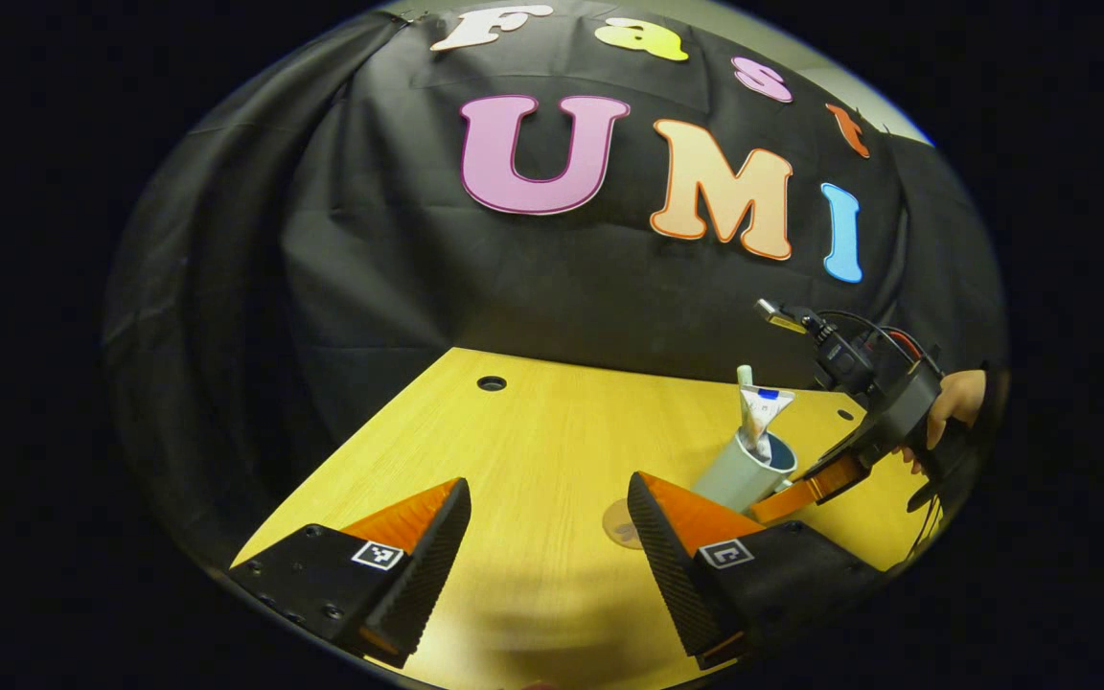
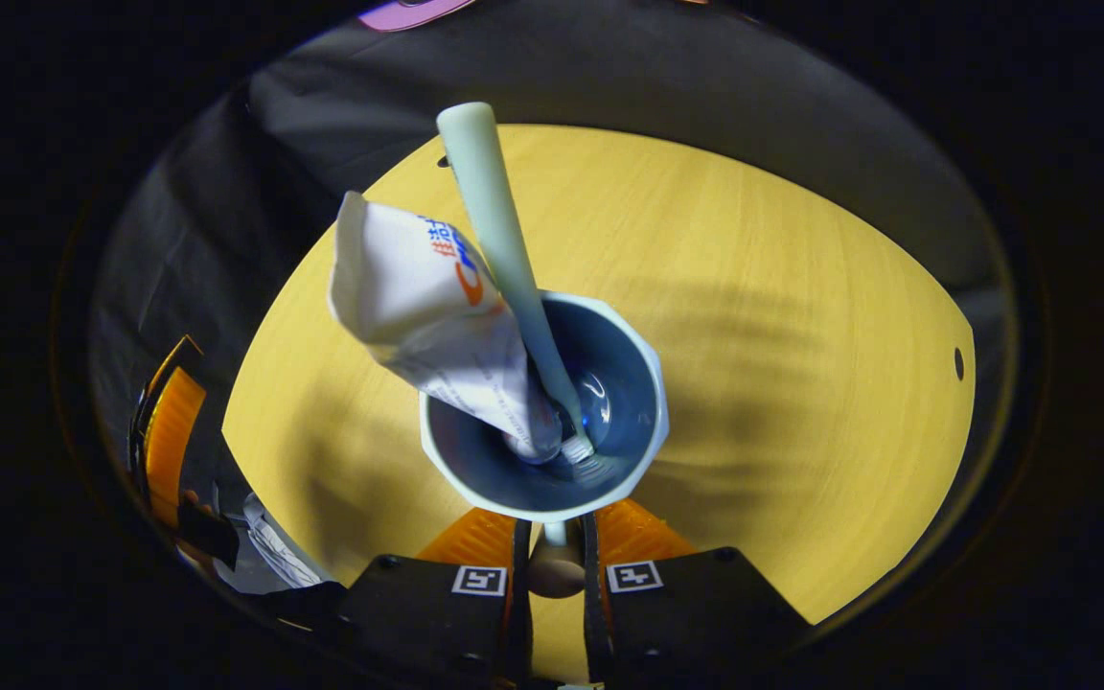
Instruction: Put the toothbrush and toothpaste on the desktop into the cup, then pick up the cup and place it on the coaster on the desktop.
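Observation:
A pale grey-blue cup [image 1: 739, 471] hangs tilted over the wooden desktop [image 1: 533, 431], with the white toothpaste tube [image 1: 763, 410] and the pale green toothbrush [image 1: 746, 376] standing in it. My right gripper [image 1: 801, 491] reaches in from the right and holds the cup at its side. In the right gripper view I look down into the cup [image 2: 629, 383], where the toothpaste [image 2: 418, 307] and toothbrush [image 2: 494, 211] lean left; the right gripper [image 2: 557, 551] is shut on the cup's handle. My left gripper [image 1: 547, 517] stands open and holds nothing. A round brownish coaster [image 1: 617, 525] lies just left of the cup, partly hidden by a left finger.
A hand [image 1: 954, 402] holds the right gripper at the desktop's right edge, with cables above it. Two small round holes [image 1: 492, 383] [image 1: 844, 415] sit near the desktop's back edge. Black cloth closes off the back and left sides.

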Demonstrator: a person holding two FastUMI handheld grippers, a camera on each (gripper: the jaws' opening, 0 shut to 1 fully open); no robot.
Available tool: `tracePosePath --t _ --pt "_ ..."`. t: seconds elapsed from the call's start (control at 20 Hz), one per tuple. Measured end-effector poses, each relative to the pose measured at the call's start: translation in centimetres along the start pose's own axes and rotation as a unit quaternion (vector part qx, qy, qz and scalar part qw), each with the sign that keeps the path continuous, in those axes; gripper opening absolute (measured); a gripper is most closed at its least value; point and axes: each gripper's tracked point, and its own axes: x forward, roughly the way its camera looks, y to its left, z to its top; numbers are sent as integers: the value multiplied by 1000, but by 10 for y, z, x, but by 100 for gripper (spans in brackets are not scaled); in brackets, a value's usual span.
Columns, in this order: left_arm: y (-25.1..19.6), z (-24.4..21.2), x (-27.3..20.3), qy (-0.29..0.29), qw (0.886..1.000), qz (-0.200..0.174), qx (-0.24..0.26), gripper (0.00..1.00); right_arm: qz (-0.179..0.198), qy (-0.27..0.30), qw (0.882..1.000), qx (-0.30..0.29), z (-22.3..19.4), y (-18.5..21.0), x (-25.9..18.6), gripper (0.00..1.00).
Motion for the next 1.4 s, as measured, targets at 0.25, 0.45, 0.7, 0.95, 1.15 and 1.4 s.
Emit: tracePosePath --t 0.25,0.45,0.7,0.95,1.15,1.4 --pt "34 -6 6 6 1000 12 -7 95 1 10 1000 -14 -2 -1 -1 24" --pt "52 -11 10 12 1000 17 -19 95 -9 22 999 -37 -2 -9 -4 24" --pt "57 -15 15 14 999 15 -27 96 -30 33 997 -56 -3 -14 -7 25" --pt "44 -12 18 15 1000 3 -27 95 -18 6 999 -41 7 -11 -23 43" --pt "7 1 21 10 1000 -27 -5 95 -21 -79 997 -14 17 -25 -63 100" --pt "-62 24 24 -10 998 -61 7 95 -20 -219 974 49 12 -67 -125 100"
